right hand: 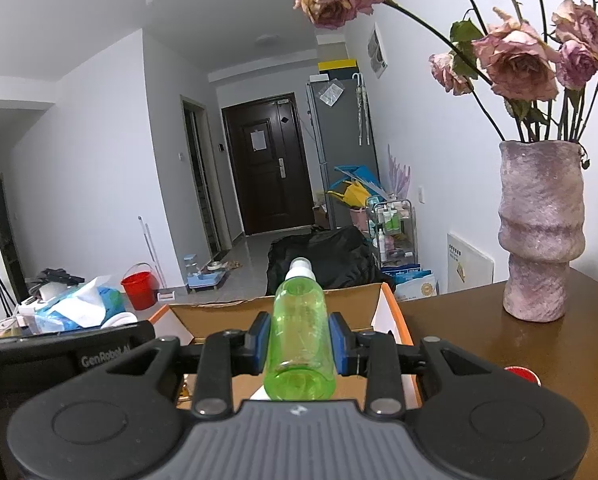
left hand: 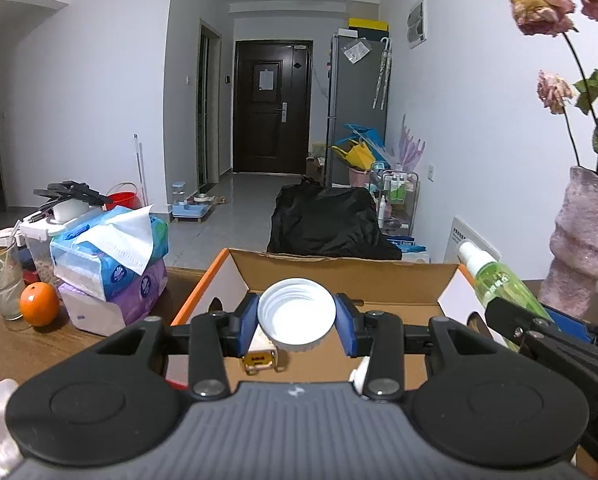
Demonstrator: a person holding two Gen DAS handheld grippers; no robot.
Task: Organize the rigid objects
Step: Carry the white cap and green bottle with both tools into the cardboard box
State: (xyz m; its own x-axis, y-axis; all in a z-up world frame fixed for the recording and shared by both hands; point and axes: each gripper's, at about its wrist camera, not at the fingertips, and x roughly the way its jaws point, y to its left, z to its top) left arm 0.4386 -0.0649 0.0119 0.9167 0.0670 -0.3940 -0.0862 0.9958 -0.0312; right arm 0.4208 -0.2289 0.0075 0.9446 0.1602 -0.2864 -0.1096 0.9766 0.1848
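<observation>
My left gripper is shut on a white screw cap, its open side facing me, held above an open cardboard box with orange outer sides. A small yellow-and-white item lies in the box under the cap. My right gripper is shut on a green spray bottle with a white nozzle, held over the same box. The bottle also shows at the right of the left wrist view, with the right gripper's black body beside it.
A pink vase with dried roses stands on the brown table to the right. Stacked tissue packs, an orange and a glass stand left of the box. A red lid lies at the right.
</observation>
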